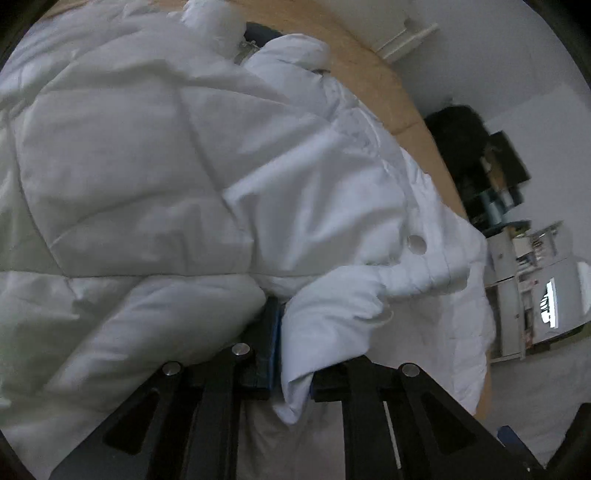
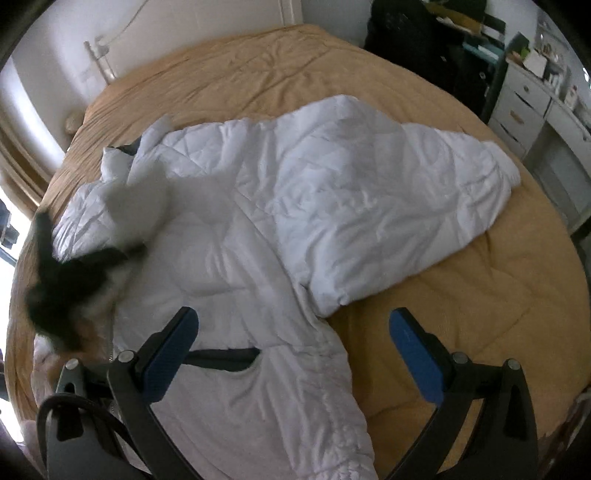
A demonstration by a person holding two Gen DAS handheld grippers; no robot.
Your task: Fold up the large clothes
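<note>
A large white quilted puffer coat (image 2: pixel 280 206) lies spread on a tan bed (image 2: pixel 461 295), one sleeve reaching to the right. In the left wrist view the coat (image 1: pixel 166 166) fills the frame. My left gripper (image 1: pixel 291 354) is shut on a fold of the coat's white fabric, which bunches between its blue pads. It also shows as a dark blurred shape at the left of the right wrist view (image 2: pixel 70 273), lifting part of the coat. My right gripper (image 2: pixel 295 350) is open and empty, hovering above the coat's lower part near a dark pocket slit (image 2: pixel 221 358).
The tan bedspread (image 1: pixel 388 74) runs under the coat. A dark chair or heap (image 2: pixel 417 33) and white drawers with clutter (image 2: pixel 524 99) stand at the far right. A white wall and door frame (image 2: pixel 291 11) lie behind the bed. Bright window at the left (image 2: pixel 7 221).
</note>
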